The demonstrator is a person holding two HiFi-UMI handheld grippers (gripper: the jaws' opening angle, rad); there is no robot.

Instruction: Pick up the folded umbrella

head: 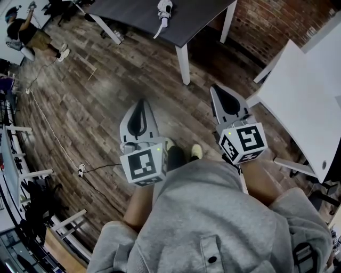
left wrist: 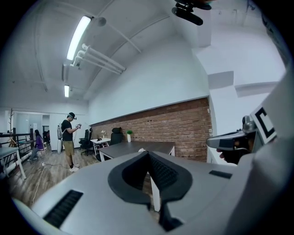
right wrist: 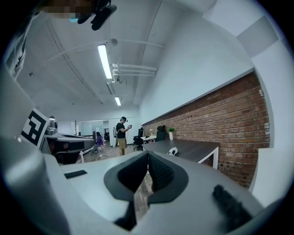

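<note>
A white folded thing, probably the umbrella [head: 163,11], lies on the dark table [head: 138,16] at the top of the head view. It shows small on that table in the right gripper view as the umbrella [right wrist: 173,151]. My left gripper [head: 139,104] and right gripper [head: 217,88] are held side by side over the wooden floor, well short of the table, pointing toward it. The left gripper [left wrist: 148,154] has its jaws together with nothing between them. The right gripper [right wrist: 148,154] is shut and empty too.
A white table [head: 298,96] stands close on the right, and a brick wall [head: 277,21] runs behind it. The dark table's white leg [head: 183,64] is just ahead of the grippers. A person [head: 24,32] stands far left. A cable [head: 80,169] lies on the floor.
</note>
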